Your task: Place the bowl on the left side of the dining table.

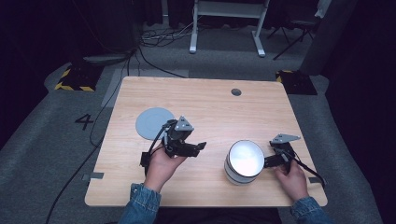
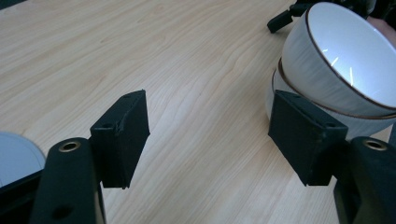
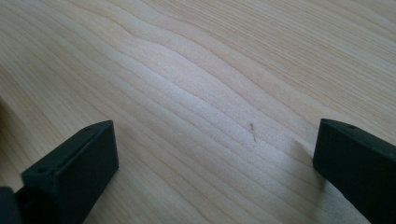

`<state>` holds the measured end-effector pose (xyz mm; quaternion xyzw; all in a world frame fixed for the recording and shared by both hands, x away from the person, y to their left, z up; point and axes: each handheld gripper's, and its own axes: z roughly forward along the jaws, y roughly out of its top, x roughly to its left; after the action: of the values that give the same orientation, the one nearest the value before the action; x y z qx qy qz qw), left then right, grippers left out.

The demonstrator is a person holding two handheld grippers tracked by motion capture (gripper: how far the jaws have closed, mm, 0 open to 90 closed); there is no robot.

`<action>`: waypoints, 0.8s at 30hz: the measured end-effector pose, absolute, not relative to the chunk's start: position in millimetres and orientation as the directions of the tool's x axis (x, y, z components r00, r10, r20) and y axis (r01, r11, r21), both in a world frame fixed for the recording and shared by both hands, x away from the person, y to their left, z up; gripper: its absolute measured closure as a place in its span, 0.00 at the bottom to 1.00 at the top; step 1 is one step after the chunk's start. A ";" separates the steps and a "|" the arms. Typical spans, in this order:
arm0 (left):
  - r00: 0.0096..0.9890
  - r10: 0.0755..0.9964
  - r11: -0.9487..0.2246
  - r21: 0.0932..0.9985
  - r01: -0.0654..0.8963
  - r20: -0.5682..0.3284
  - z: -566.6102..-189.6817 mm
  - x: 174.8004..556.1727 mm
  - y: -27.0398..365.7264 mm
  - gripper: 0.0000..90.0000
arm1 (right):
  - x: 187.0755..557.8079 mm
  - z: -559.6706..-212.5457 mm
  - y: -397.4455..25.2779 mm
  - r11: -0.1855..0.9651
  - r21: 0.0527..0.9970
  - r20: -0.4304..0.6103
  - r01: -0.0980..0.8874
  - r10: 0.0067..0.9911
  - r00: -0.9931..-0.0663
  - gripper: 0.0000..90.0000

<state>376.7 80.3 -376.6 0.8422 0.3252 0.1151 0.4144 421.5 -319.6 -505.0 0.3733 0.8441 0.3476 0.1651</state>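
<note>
Two white bowls (image 1: 244,161) with thin brown rims are stacked at the table's front right, the top one tilted in the lower one (image 2: 341,56). My left gripper (image 1: 198,148) hovers left of the stack, pointing at it with its jaws wide apart (image 2: 212,135) and nothing between them. My right gripper (image 1: 268,161) sits just right of the bowls. Its jaws are spread (image 3: 215,158) over bare wood. A round grey plate (image 1: 154,122) lies flat to the left, behind my left hand, and its edge (image 2: 14,158) is beside my left jaw.
The light wooden table (image 1: 210,102) has a round cable hole (image 1: 236,92) near its far edge. Cables trail from both grippers, the left one over the table's left edge. Beyond the table are grey carpet, floor cables and a white desk frame (image 1: 229,23).
</note>
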 end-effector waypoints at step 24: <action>0.840 0.541 -0.521 0.765 0.379 -0.047 -352.0 383.6 18.8 0.32 | 421.3 -505.1 -319.5 0.478 0.711 -0.019 0.516 0.747 -0.665 0.00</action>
<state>383.6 18.8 -352.0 0.8666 0.2654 0.0986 0.4110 421.3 -319.5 -505.1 0.3742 0.8434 0.3480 0.1658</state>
